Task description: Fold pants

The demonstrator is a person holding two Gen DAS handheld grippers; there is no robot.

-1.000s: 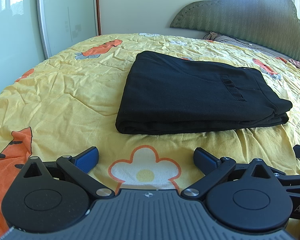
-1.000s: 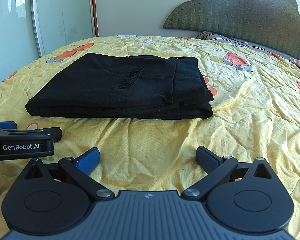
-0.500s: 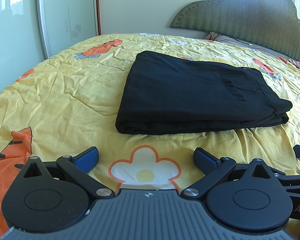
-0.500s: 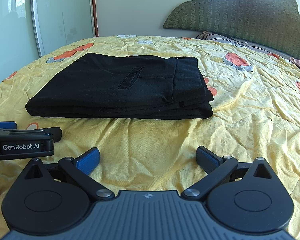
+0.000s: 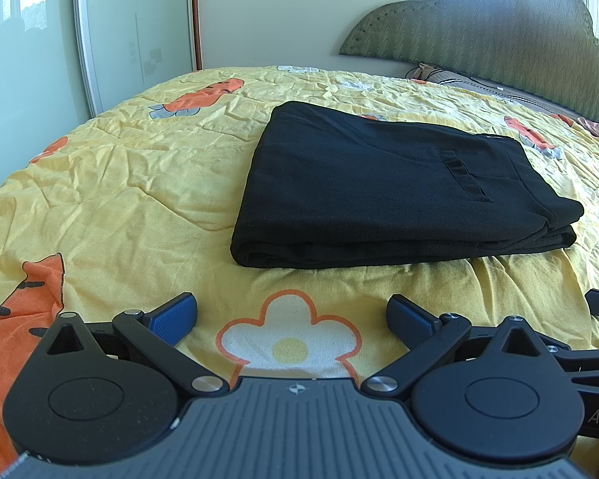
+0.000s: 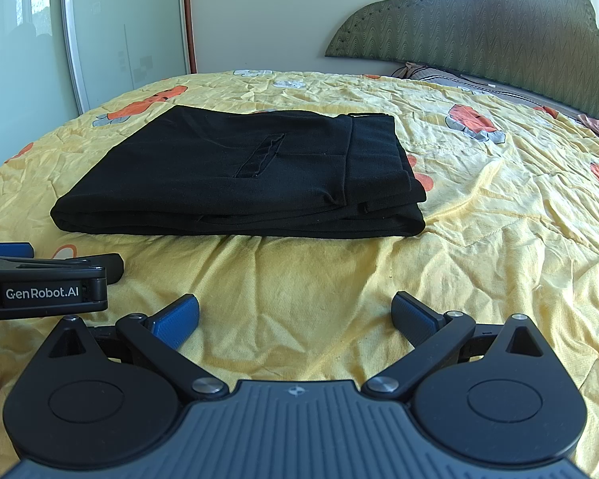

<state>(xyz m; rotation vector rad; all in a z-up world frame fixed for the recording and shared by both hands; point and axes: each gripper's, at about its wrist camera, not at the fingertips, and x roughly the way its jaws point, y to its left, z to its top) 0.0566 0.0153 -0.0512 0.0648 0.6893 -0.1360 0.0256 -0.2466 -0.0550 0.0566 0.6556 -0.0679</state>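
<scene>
Nothing had moved since the earlier frames: both views matched them, and I kept both tools low over the bed. My left gripper (image 5: 291, 317) had its blue pads spread wide apart with nothing between them, just a white flower print (image 5: 287, 343) on the yellow quilt (image 5: 119, 183) below. My right gripper (image 6: 295, 317) was likewise spread and empty. From the right view I saw the left gripper's body at the left edge, beside my own tool and apart from the cloth.

I saw the pants (image 5: 379, 183) folded into a flat black rectangle, lying on the quilt ahead of both grippers and touching neither. A pocket slit (image 6: 259, 155) faced up, and the layered edges showed along the near side. Behind stood a green headboard (image 5: 499, 36) and a wardrobe door (image 6: 123, 36).
</scene>
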